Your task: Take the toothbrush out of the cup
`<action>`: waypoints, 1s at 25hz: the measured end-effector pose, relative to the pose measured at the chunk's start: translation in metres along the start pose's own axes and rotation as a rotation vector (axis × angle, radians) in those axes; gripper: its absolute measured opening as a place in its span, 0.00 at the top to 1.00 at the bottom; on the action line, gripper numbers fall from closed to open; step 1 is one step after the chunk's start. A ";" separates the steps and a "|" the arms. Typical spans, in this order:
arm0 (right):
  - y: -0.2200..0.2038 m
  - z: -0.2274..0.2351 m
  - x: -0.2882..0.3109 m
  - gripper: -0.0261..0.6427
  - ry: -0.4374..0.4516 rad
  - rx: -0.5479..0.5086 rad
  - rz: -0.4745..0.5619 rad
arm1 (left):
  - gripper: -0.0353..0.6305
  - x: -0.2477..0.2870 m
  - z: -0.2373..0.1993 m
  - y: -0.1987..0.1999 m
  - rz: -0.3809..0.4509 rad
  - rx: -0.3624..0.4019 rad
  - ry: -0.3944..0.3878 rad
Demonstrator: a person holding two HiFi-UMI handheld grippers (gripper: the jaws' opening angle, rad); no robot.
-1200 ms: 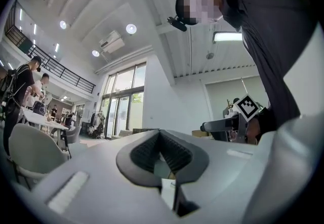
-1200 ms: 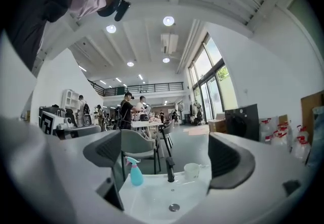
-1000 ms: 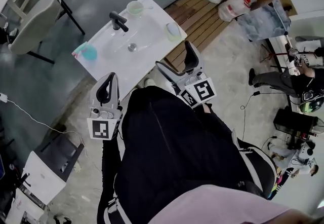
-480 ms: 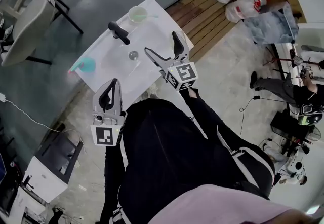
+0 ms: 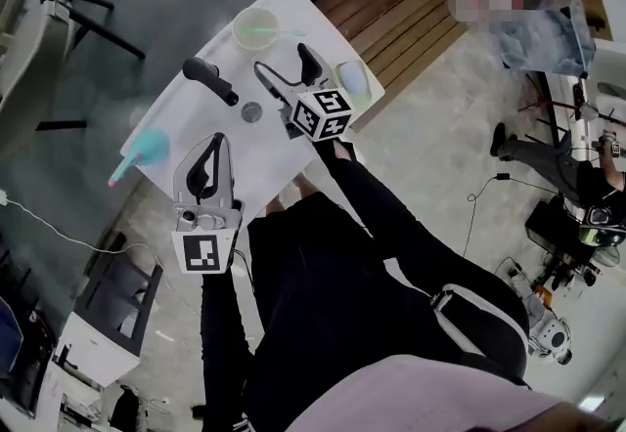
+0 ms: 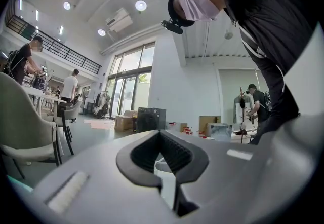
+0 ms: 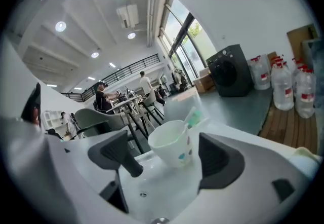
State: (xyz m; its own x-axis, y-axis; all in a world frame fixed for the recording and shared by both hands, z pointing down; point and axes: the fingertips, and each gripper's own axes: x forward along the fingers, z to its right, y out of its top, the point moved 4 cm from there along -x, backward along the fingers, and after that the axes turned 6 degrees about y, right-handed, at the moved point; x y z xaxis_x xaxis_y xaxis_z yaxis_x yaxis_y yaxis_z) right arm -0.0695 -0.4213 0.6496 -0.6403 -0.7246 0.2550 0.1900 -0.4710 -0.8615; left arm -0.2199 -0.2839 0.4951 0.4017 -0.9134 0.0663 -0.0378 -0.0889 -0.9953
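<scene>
Right gripper (image 5: pixel 290 70) is over the basin of the white counter (image 5: pixel 181 112). Its fingers are wide apart and closing, aimed slightly down at the white cup (image 7: pixel 171 143) at the far edge. Nothing is between the fingers yet; the cup sits ahead of the tips, near but apart.

The green toothbrush (image 7: pixel 194 115) stands in that cup and leans over the rim to the right. I judge that free end to be what the approach lines up on.

Left gripper (image 6: pixel 162 139) hangs at the near edge, fingers pressed together on nothing, apparently parked clear of the work. The black faucet (image 5: pixel 208 80) stands just left of the right gripper.

Hard to read:
- I cannot tell which end of the brush is down inside the cup.
- A teal cup (image 5: pixel 154 143) at the left is blurred.
- A pale cup (image 5: pixel 354 80) is partly hidden behind the right gripper.
</scene>
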 end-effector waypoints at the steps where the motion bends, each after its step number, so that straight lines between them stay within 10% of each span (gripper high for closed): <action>1: -0.001 0.005 0.006 0.34 0.000 0.020 0.005 | 0.94 0.005 0.000 -0.001 0.001 0.002 0.000; 8: 0.004 0.037 0.040 0.57 -0.047 0.067 0.085 | 0.94 0.010 0.001 -0.016 -0.050 0.003 0.027; 11: 0.015 0.038 0.045 0.88 -0.066 -0.027 0.084 | 0.94 0.004 0.000 -0.026 -0.079 -0.012 0.053; 25: 0.084 0.004 0.013 0.92 0.043 -0.263 0.133 | 0.94 -0.022 -0.015 -0.017 -0.049 -0.024 0.142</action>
State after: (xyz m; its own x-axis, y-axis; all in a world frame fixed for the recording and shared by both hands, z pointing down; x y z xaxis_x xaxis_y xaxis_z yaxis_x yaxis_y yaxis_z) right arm -0.0589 -0.4726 0.5823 -0.6545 -0.7467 0.1184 0.0787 -0.2231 -0.9716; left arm -0.2415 -0.2682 0.5119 0.2706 -0.9544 0.1262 -0.0435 -0.1431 -0.9888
